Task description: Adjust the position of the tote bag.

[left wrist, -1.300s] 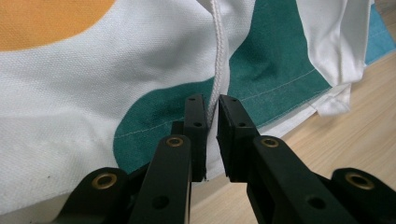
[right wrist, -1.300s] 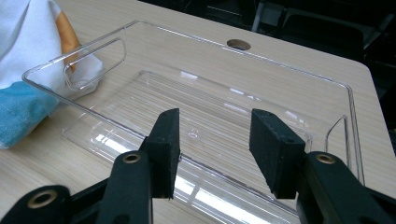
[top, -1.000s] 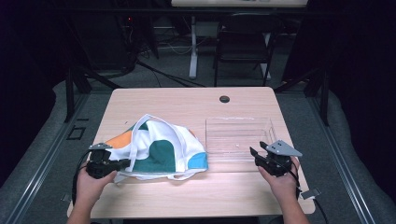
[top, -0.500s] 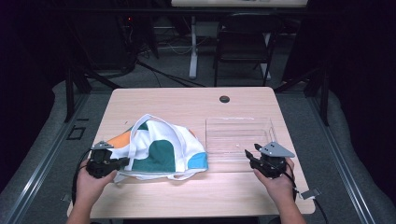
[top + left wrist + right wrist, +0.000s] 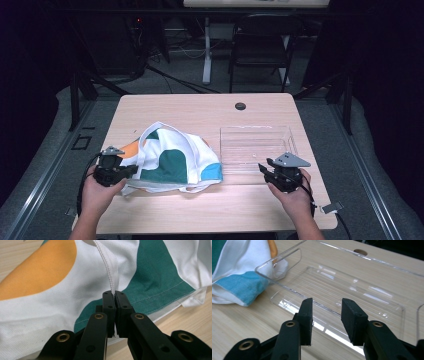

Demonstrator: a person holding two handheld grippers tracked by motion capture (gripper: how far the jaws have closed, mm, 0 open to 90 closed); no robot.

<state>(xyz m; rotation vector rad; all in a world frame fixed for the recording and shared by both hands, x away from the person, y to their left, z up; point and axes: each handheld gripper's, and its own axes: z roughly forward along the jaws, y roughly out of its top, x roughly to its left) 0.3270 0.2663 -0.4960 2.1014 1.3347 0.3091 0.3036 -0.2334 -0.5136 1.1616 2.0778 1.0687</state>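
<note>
Left gripper clamped on the garment's seam near the table's left edge.
Right gripper, jaws just narrowing with nothing between them, has moved in toward the clear tray: lift looks imminent.

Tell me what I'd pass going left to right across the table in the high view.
Left claw pinching the garment's edge → white, green and orange garment → clear plastic tray → right claw, its jaws apart at the tray's near edge, nothing held.
</note>
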